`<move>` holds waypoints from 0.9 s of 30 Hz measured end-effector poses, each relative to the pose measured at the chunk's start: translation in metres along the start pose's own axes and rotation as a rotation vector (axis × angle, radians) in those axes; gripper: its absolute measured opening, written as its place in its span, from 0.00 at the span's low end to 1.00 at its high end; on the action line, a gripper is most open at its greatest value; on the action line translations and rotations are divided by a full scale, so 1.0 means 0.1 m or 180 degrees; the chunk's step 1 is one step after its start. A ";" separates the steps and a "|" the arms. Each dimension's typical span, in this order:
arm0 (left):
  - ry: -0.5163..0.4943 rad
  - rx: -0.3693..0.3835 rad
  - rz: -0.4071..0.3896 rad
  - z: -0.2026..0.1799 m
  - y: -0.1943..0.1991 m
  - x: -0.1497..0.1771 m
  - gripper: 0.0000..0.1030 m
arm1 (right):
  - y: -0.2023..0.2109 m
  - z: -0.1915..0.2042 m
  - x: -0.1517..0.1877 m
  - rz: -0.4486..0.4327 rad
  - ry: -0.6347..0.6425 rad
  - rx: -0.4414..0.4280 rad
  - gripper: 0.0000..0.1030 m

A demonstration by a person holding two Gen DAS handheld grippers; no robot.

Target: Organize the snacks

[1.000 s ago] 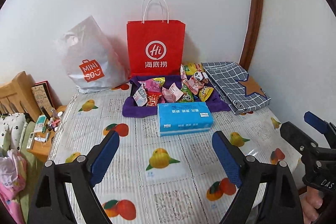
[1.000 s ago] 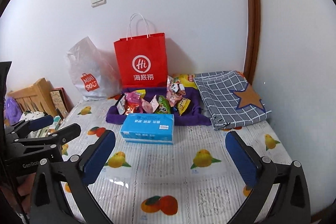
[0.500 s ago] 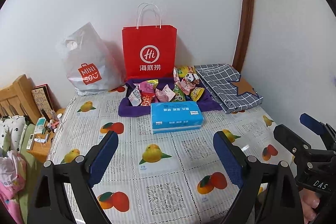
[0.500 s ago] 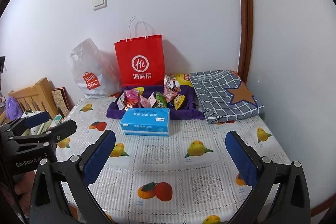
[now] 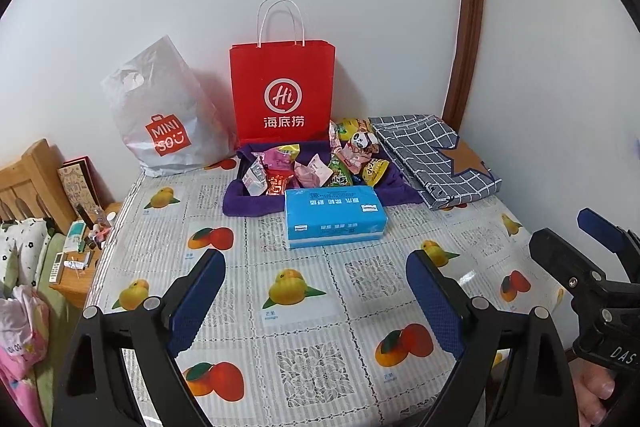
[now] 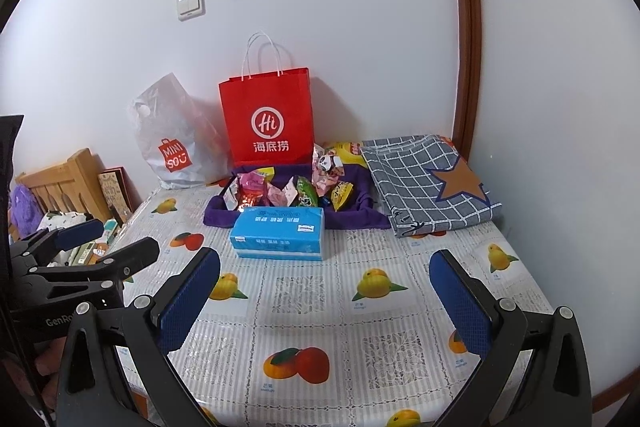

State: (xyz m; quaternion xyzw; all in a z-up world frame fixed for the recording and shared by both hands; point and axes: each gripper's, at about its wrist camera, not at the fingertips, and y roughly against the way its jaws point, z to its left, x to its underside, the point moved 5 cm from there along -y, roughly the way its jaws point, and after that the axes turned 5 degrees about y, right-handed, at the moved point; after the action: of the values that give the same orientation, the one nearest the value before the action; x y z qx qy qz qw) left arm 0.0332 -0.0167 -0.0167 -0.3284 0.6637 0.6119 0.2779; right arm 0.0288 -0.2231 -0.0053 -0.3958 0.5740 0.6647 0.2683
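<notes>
Several small snack packets (image 5: 316,167) (image 6: 296,189) lie heaped on a purple cloth (image 5: 248,205) (image 6: 218,217) at the back of the table, in front of a red paper bag (image 5: 282,91) (image 6: 266,115). A blue tissue pack (image 5: 334,217) (image 6: 278,233) lies just in front of the cloth. My left gripper (image 5: 316,301) is open and empty, over the table's near part, well short of the tissue pack. My right gripper (image 6: 324,297) is open and empty, likewise held back from the snacks. Each gripper shows at the other view's edge.
A white Miniso plastic bag (image 5: 164,115) (image 6: 172,143) leans on the wall at back left. A folded grey checked cloth with a star (image 5: 436,155) (image 6: 428,179) lies at back right. The fruit-print tablecloth (image 5: 312,347) covers the table. A wooden headboard and cluttered side table (image 5: 76,255) stand left.
Both grippers have drawn back and up from the table, so the snacks and bags look smaller and more of the tablecloth shows. Both stay open.
</notes>
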 end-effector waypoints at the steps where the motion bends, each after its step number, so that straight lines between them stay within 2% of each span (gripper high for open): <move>1: 0.0003 0.0004 0.0001 0.00 0.00 0.00 0.89 | 0.00 0.00 0.00 -0.0002 -0.0001 -0.0004 1.00; 27: 0.0049 0.0018 0.0015 0.05 0.02 0.01 0.89 | -0.03 0.02 0.02 0.0028 0.0011 0.0005 1.00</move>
State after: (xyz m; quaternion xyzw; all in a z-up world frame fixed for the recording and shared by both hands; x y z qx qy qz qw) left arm 0.0313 -0.0118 -0.0167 -0.3307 0.6683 0.6082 0.2722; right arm 0.0295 -0.2212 -0.0088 -0.3943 0.5767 0.6647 0.2648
